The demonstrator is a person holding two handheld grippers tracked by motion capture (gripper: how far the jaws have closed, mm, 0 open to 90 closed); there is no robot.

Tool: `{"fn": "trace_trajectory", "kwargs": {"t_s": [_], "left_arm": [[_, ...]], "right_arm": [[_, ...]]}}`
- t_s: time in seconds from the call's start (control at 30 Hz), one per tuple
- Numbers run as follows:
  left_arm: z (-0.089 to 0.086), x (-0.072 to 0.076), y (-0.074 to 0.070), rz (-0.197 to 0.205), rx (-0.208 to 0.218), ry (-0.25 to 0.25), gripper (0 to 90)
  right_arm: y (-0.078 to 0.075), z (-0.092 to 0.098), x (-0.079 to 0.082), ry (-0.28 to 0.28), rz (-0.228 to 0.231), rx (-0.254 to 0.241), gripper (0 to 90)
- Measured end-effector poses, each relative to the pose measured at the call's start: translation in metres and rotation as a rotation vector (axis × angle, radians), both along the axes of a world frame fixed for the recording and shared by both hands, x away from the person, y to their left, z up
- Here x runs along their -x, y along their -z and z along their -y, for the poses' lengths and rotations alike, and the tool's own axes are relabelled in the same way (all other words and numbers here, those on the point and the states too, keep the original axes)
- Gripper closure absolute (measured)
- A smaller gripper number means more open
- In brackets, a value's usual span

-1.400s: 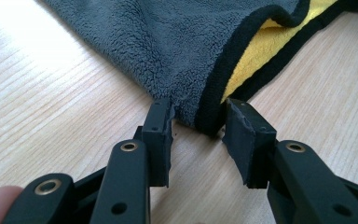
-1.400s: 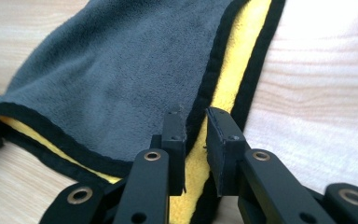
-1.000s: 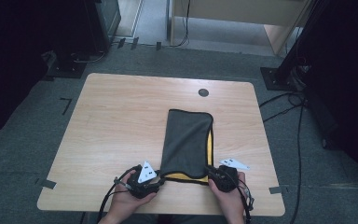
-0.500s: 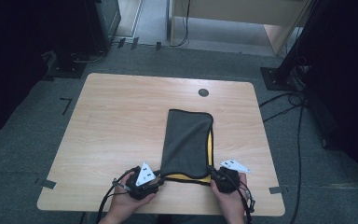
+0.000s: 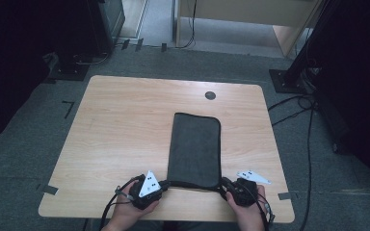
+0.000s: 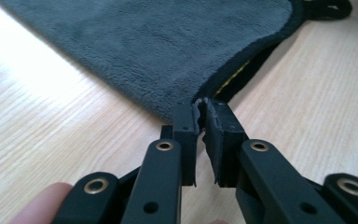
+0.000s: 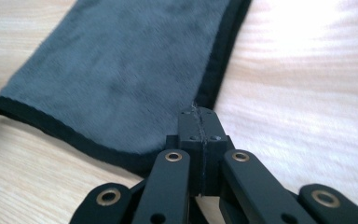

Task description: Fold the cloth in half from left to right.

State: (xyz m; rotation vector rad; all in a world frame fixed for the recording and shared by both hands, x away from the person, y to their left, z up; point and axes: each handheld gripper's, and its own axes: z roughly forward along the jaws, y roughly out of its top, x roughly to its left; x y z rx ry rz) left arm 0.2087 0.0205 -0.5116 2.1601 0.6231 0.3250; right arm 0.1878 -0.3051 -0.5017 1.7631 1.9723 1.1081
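Holding the near corners of the grey towel [image 5: 194,147], the left claw [image 6: 201,114] and right claw [image 7: 199,122] have just pinched shut; folding comes next.

- A lab or recording room rather than a home: the wooden worktop [image 5: 125,130] stands alone on grey carpet [image 5: 33,159], with open floor on every side of it.
- Strips of dark tape [image 5: 49,189] sit on the carpet just off the worktop's near corners, and more beyond its far edge.
- Black cables [image 5: 298,108] trail over the carpet to the right of the worktop.
- Black stand bases [image 5: 285,81] rest on the carpet beyond the worktop's far corners, on both sides.
- A round cable port [image 5: 210,95] is set in the worktop near its far edge.
- Pale wooden furniture [image 5: 241,12] stands further back, beyond the worktop.
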Motion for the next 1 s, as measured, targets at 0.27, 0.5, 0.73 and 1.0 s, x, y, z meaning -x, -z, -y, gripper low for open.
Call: {"fn": "trace_trajectory", "kwargs": {"t_s": [0.27, 0.5, 0.73, 1.0], "left_arm": [[-0.003, -0.001, 0.000, -0.014, 0.017, 0.005, 78.3], [0.000, -0.003, 0.002, -0.007, -0.009, -0.035, 77.2], [0.006, -0.003, 0.005, -0.012, -0.078, -0.015, 90.0], [0.006, -0.003, 0.003, -0.040, -0.104, 0.028, 90.0]], "right_arm": [[0.002, 0.004, -0.001, 0.003, 0.020, -0.050, 81.9], [0.010, -0.003, -0.006, 0.014, -0.007, -0.034, 75.1], [0.013, -0.007, -0.007, -0.008, -0.020, 0.013, 83.5], [0.011, -0.005, -0.004, -0.011, -0.030, 0.025, 85.3]]}}
